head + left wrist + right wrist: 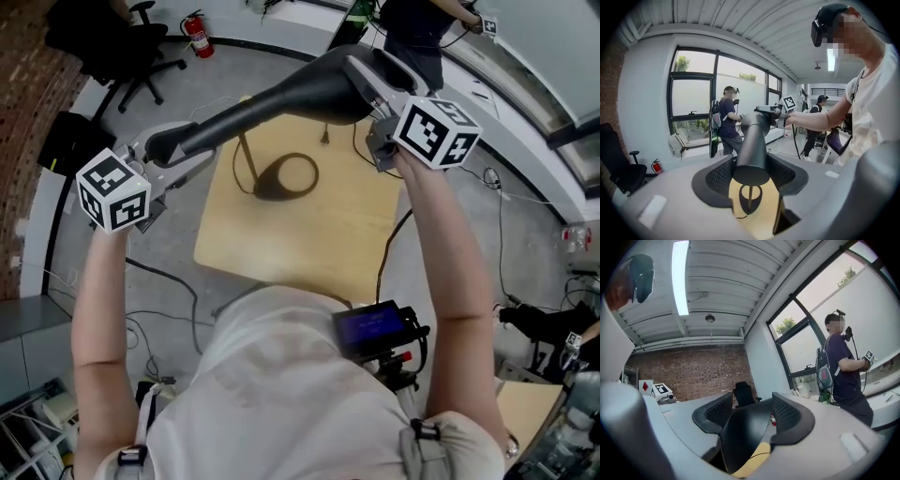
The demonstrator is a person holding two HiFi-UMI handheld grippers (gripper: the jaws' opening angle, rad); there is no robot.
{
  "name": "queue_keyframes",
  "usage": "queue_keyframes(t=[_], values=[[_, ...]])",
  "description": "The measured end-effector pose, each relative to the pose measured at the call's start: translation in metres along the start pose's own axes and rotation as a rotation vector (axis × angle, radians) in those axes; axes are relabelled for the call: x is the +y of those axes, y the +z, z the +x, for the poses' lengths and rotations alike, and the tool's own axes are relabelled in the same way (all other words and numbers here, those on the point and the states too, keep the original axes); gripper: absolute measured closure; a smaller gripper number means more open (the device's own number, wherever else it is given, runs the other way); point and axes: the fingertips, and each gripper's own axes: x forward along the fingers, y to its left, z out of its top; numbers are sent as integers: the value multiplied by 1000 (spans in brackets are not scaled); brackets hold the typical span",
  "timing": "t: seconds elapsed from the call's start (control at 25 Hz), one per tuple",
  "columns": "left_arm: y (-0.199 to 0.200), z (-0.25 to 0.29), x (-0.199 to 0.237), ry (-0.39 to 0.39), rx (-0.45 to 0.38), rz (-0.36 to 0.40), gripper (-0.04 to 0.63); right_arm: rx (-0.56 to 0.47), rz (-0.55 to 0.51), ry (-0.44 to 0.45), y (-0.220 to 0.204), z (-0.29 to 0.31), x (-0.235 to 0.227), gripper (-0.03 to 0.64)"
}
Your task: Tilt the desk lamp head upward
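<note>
I have the lamp head (281, 98) up in the air over the table (347, 234). It is a long dark piece that tapers from a wide end above the table's far right corner to a narrow end out past its far left corner. In the head view it runs slantwise across the table's back edge.

My left gripper (173, 150) has the narrow end. In the left gripper view the round dark tip sits squarely between the two mesh pads (719, 176), which are clamped against its sides. The rest of the head stretches away from the jaws toward my other hand.

My right gripper (370, 84) has the wide end. In the right gripper view the broad dark shell fills the gap from one pad (787, 413) to the other, so those fingers grasp it as well.

Below the head, a thin stem (247, 155) rises from the dark ring base (286, 176), which lies flat on the far half of the table. A black cable (386, 253) drops off the table's right edge to the floor.

Beyond the table's far left corner stand an office chair (122, 47) and a red fire extinguisher (197, 36). Past the far side of the table, another person (727, 122) stands by the windows.
</note>
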Motion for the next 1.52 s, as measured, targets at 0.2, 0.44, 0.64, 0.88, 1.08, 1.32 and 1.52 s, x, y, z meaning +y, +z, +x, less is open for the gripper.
queue_keyframes(t=[0.2,0.44,0.64,0.88,1.08,1.32,1.52], values=[[-7,3,-3,-8,22,8,365,-22,-55,2,11,-3,10,351],[-11,3,-6,-7,35,11,365,-34,-82,6,19,-4,18,353],[-13,4,-6,-10,48,13,365,-31,-137,13,30,-4,27,353],[-22,6,-7,-14,65,23,365,-16,-198,15,34,-4,37,354],[-24,9,-8,-21,72,31,365,0,-265,14,41,-5,46,353],[-22,6,-2,-15,85,46,365,13,-330,-5,51,2,53,371],[-29,7,1,-13,82,49,365,21,-371,-12,51,8,62,382]])
